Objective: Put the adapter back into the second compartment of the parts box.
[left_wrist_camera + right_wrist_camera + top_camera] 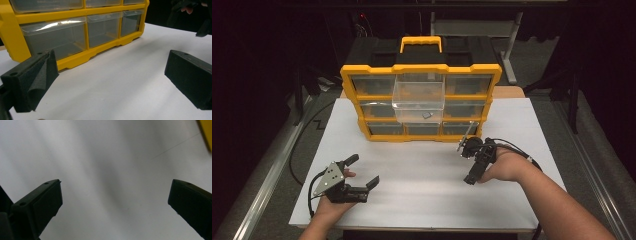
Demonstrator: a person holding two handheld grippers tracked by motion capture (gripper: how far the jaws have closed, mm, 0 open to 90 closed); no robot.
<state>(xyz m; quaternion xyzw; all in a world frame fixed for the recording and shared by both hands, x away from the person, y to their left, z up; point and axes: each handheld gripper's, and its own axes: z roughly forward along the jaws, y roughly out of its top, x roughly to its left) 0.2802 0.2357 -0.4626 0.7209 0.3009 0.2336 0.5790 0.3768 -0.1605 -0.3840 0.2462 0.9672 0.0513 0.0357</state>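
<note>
A: What lies nearest the camera?

B: Two hands at the near edge of a white table (422, 200). The left gripper (362, 172) has its jaws spread wide, holding nothing. The right gripper (470, 165) points down at the table, jaws also spread and empty.

A: And beyond them?

B: A yellow and black drawer cabinet (421, 102) stands at the far middle of the table, with three rows of clear plastic drawers and a yellow carry handle (421, 44) on top. The top middle drawer (419, 102) is pulled out toward the person; a small dark object (427, 115) lies inside it, too small to identify.

A: Any writing?

B: None can be read.
</note>
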